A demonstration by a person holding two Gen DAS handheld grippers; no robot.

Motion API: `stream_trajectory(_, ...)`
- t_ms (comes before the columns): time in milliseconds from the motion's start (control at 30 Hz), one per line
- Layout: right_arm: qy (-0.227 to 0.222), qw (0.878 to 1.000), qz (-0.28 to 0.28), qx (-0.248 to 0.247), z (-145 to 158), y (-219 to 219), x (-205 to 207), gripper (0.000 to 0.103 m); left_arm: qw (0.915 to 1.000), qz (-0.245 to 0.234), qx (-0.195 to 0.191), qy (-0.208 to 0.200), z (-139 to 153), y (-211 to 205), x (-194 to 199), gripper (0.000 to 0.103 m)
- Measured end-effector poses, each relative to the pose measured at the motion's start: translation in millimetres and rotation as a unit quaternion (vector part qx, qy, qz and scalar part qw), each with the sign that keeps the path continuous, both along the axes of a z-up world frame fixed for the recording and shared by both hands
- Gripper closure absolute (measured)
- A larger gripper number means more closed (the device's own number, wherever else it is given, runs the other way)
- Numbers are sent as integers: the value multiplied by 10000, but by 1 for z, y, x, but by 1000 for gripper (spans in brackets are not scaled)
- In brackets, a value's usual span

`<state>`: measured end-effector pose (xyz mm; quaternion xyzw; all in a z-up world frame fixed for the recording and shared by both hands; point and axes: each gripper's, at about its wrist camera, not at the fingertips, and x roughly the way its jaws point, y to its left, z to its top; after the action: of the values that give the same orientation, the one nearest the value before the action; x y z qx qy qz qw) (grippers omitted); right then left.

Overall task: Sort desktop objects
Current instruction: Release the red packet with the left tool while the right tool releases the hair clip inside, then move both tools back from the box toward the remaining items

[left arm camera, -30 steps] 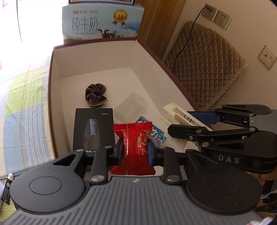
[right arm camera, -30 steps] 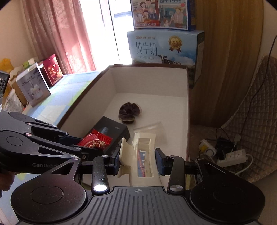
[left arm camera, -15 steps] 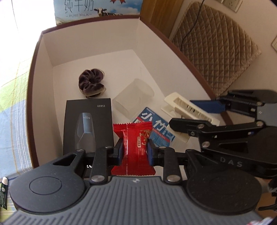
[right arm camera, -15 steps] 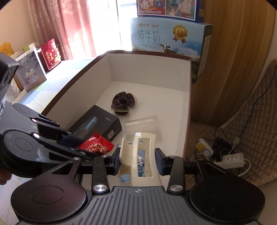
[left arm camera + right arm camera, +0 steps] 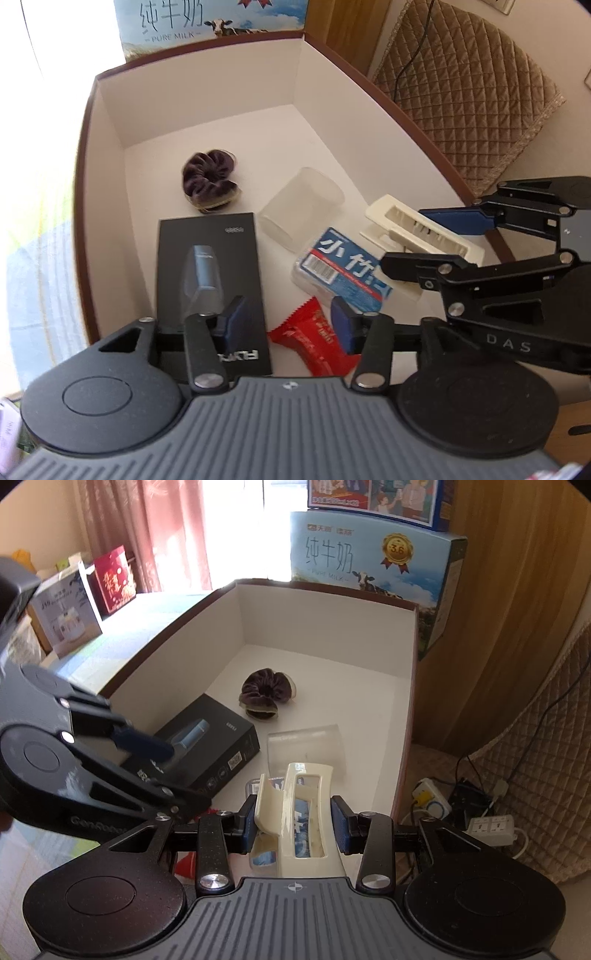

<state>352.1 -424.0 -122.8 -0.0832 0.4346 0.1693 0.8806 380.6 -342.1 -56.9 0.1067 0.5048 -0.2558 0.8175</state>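
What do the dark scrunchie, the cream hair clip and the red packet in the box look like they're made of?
Scrunchie: soft velvety fabric, judging by its matte, gathered folds. Hair clip: hard glossy plastic, with sharp highlights and rigid cut-outs. Red packet: thin shiny plastic or foil film, crinkled, with a serrated sealed edge.

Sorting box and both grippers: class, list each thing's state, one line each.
Sorting box: open-topped.
Left gripper: jaws opening, clear of the candy.
Red candy: released, tilted.
Right gripper: shut on the clip.
Cream hair clip: held above the box.
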Motion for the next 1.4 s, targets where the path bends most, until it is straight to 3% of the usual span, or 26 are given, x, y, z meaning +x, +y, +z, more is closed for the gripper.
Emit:
stream_trajectory(200, -40, 9998, 85, -178, -6, 8, 4, 65, 9996, -24, 230, -143, 1, 2, 1, 51)
stream_trajectory(467, -197, 9993, 81, -298, -12, 14, 11, 64, 9995, -8, 239, -188, 0, 8, 3, 44)
stream_trajectory(567, -188, 9995, 6, -244, -8, 11, 8, 58, 9995, -11, 238, -195, 1, 9, 2, 42)
stream_trajectory(633, -209, 9996, -49, -174, -4, 7, 4, 49, 9995, -8, 246, -216, 2, 10, 1, 38)
stream_trajectory(867, -220, 9994, -253, 35, 11, -1, -11, 42, 9997, -32, 97, -243, 10, 17, -6, 27)
stream_trajectory(1400, -349, 9967, -563, 465, 35, -6, -44, 10, 9987, 11, -231, -462, 44, 40, -42, 16)
